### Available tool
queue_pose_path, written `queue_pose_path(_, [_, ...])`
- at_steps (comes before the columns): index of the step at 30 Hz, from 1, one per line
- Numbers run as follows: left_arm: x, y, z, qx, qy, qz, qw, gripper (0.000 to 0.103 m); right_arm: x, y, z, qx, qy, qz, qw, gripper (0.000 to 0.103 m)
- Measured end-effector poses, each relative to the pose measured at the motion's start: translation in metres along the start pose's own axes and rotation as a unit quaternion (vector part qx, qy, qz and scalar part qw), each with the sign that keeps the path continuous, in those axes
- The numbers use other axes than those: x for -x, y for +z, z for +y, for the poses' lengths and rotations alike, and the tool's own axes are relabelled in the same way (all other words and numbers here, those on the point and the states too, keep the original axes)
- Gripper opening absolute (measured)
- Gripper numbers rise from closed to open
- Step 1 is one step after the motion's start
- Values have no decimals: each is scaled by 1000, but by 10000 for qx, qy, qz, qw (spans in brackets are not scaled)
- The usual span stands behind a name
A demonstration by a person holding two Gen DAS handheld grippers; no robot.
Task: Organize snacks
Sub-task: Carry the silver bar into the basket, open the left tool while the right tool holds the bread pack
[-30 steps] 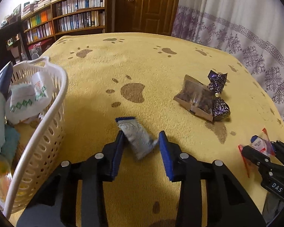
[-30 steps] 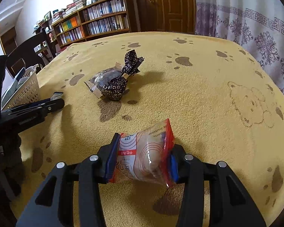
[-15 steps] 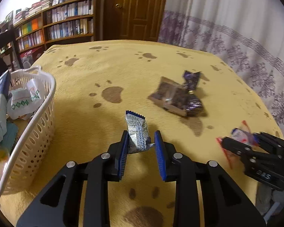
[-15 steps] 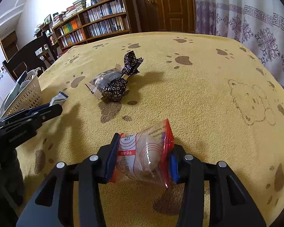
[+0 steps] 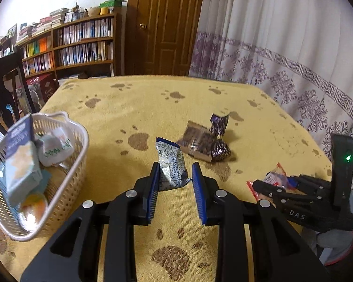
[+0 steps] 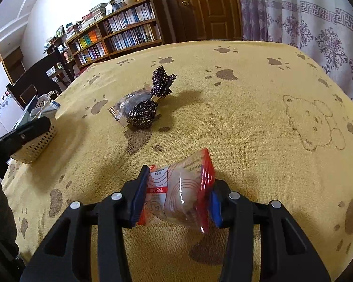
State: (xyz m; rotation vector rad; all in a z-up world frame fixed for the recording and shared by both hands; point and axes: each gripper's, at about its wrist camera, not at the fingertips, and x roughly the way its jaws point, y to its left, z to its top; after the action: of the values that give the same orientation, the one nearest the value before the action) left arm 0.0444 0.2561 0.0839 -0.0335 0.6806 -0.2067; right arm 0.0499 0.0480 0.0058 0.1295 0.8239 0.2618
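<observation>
White basket (image 5: 80, 150): boxes, packets | left fingers (image 5: 153, 183) grip silver-blue packet (image 5: 171, 164) | right fingers (image 6: 138, 195) grip red-edged bun (image 6: 178, 192)

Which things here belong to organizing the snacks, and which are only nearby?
Job:
silver-blue packet, in left gripper
red-edged bun packet, in right gripper
two dark snacks
basket

Nearby:
bookshelf
door
curtain
chair

Open yellow blanket (image 5: 120, 108) lies between the white basket (image 5: 81, 155) on the left and the two wrapped snacks (image 5: 206, 142) lying together mid-table, wide enough to pass. The basket is crowded with packets (image 5: 21, 162), though its near end stands open from above. The right gripper (image 5: 258, 184) blocks the near right side.
</observation>
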Motion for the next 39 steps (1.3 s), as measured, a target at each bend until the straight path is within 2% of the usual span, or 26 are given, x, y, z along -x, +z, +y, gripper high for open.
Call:
queue_pose_path(11, [38,14,11,137,20,-425,9990,28,7,-1,-5,-85,218,-150,9996,44])
queue_pose_path(15, [48,19,17,202,74,-571,9981,28,8,0,-7,-144,127,-211,9996,46])
queue_pose_path(18, [55,22,23,263,104,-651,9975,28,12,0,-4,-99,-53,-316,9994,69])
queue_pose_path(19, [58,23,25,284,116,-678,9972,28,15,0,-3,-79,-176,-394,9990,71])
queue_pose_path(21, [64,26,30,342,140,-759,9964,28,22,-2,-1,-3,-409,-532,9978,72])
queue_pose_path(24, [71,29,36,405,178,-855,9954,28,27,-4,-1,35,-450,-562,9974,72])
queue_pose_path(28, [82,33,47,528,238,-984,9935,28,21,-8,7,270,-432,-308,9982,72])
queue_pose_path(33, [94,36,62,682,355,-1132,9906,28,12,-9,12,411,-610,-98,9972,72])
queue_pose_path(37, [99,38,74,793,474,-1191,9886,28,10,-10,8,324,-820,-45,9961,59])
queue_pose_path(39, [102,39,81,854,558,-1229,9872,28,12,-11,8,323,-866,-71,9957,57])
